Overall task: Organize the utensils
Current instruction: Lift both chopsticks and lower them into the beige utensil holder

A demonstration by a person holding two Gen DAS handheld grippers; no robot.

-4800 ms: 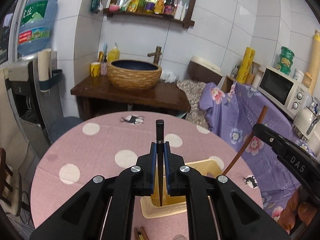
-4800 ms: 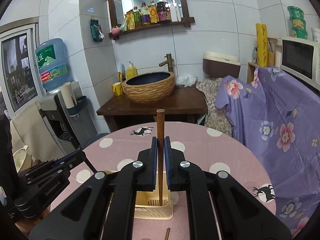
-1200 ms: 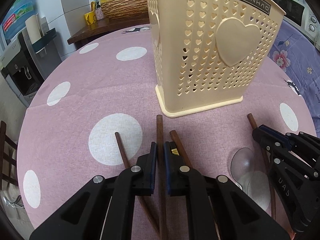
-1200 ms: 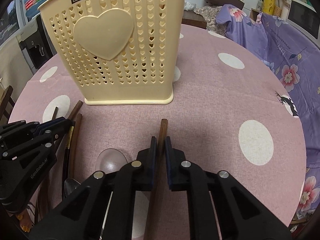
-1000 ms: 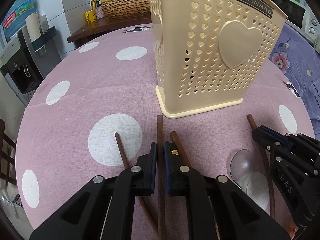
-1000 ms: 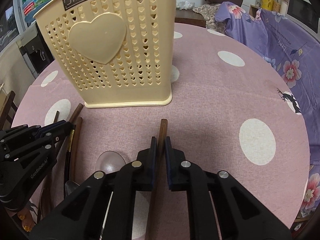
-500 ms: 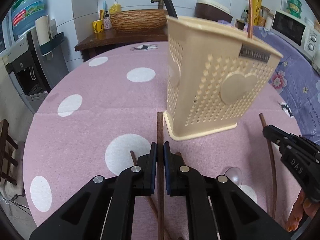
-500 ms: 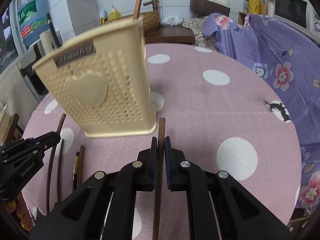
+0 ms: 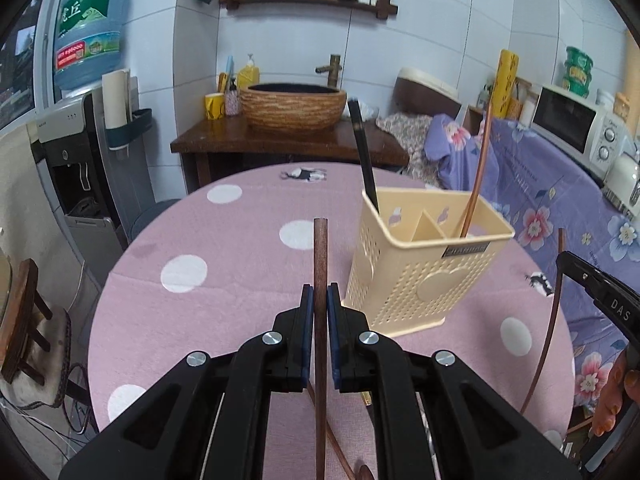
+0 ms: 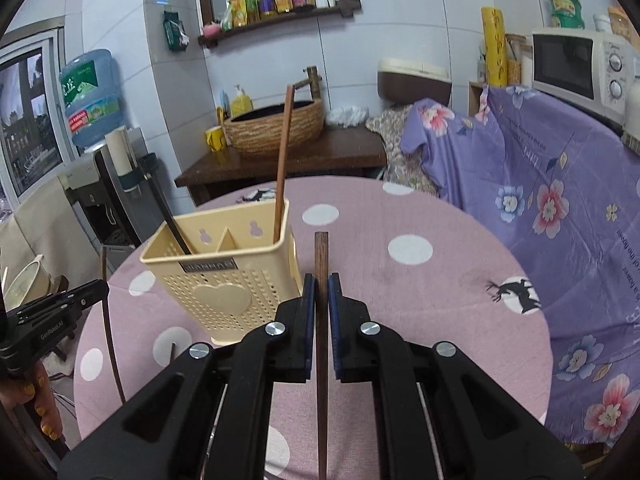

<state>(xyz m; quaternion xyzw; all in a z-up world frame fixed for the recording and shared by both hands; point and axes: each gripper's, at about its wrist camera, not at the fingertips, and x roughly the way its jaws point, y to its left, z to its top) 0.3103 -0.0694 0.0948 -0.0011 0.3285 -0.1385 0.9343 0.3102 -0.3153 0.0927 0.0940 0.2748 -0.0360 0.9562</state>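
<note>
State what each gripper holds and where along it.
Left gripper: brown wooden chopstick, clamped below its top end. Right gripper: second brown wooden chopstick, likewise.

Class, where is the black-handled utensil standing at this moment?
In the left wrist view, the black-handled utensil stands in the left compartment of the cream utensil holder, across the divider from a brown chopstick.

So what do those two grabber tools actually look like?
Both are matte black plastic. The left gripper and right gripper each have two chunky arms with silver screws and blue pads. White lettering marks their sides. No sleeves show.
</note>
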